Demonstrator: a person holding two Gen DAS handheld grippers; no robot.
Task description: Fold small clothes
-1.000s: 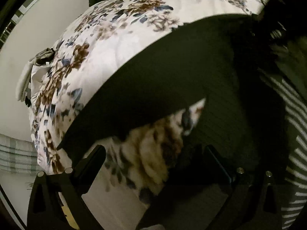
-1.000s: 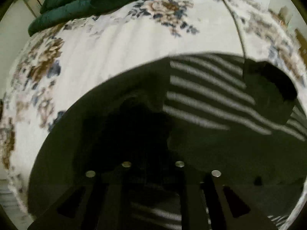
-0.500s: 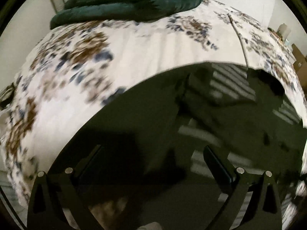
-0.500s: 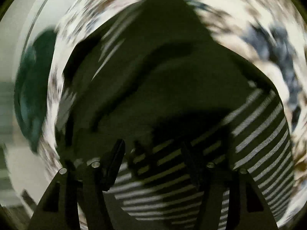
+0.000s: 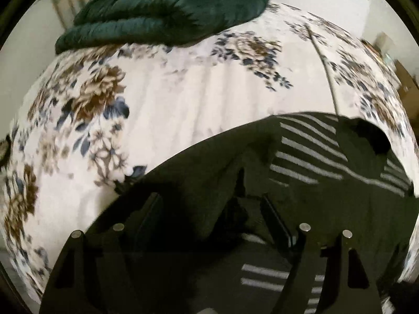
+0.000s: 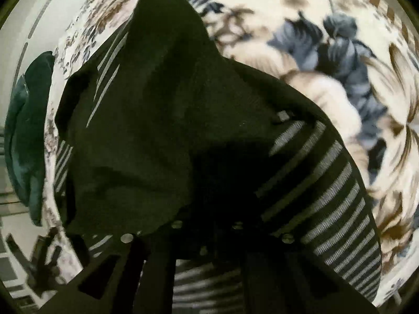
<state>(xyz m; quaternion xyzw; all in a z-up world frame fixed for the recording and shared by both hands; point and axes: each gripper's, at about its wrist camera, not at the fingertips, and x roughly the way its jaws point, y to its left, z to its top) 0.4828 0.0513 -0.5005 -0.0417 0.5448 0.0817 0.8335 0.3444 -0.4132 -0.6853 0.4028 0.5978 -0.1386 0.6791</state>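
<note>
A dark garment with grey-white stripes (image 5: 309,162) lies on the floral bedspread (image 5: 183,99). My left gripper (image 5: 212,209) hovers just over its near edge with its fingers apart and nothing between them. In the right wrist view the same garment (image 6: 157,120) fills the middle, folded into a dark flap over a striped part (image 6: 337,198). My right gripper (image 6: 207,238) is low against the cloth. Dark fabric covers its fingertips, so the grip is hidden.
A dark green quilted blanket (image 5: 167,7) lies bunched at the far side of the bed, also at the left edge of the right wrist view (image 6: 23,141). A thin cord (image 5: 327,73) runs across the bedspread. A dark stand (image 6: 39,256) shows at lower left.
My left gripper swung from the bed's left side over the garment and let it drop flat. My right gripper turned sharply and came down close onto the cloth.
</note>
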